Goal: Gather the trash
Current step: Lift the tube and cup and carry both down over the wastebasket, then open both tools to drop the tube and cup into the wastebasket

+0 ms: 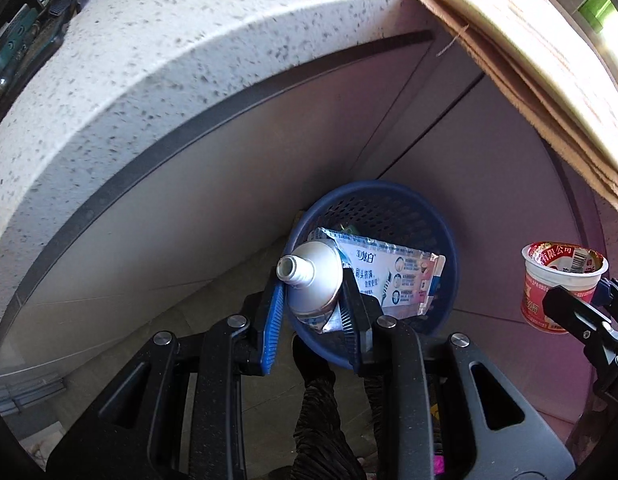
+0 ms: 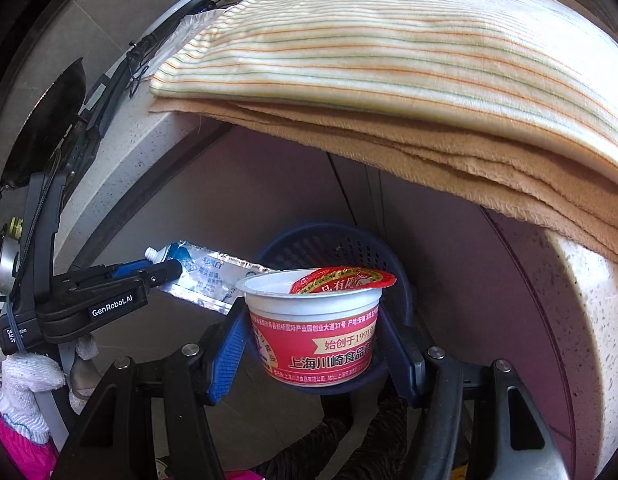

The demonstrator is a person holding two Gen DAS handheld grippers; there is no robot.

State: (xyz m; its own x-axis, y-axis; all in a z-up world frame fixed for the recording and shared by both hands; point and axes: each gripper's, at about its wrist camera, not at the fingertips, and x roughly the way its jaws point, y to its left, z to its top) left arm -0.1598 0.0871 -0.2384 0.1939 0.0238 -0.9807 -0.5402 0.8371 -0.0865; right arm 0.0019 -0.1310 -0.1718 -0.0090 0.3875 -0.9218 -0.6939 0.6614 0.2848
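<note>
Two trash items are hanging over the blue basket (image 1: pixel 441 240), undropped: left gripper (image 1: pixel 313 300) clamping toothpaste tube (image 1: pixel 315 280), right gripper (image 2: pixel 313 344) clamping yogurt cup (image 2: pixel 313 320); releasing is remaining.

1. a speckled stone countertop (image 1: pixel 121 80) curves overhead, a dark strip beneath its edge.
2. a striped cloth (image 2: pixel 389 40) lies folded on tan towel layers (image 2: pixel 429 148).
3. grey cabinet doors (image 1: pixel 237 200) stand below.
</note>
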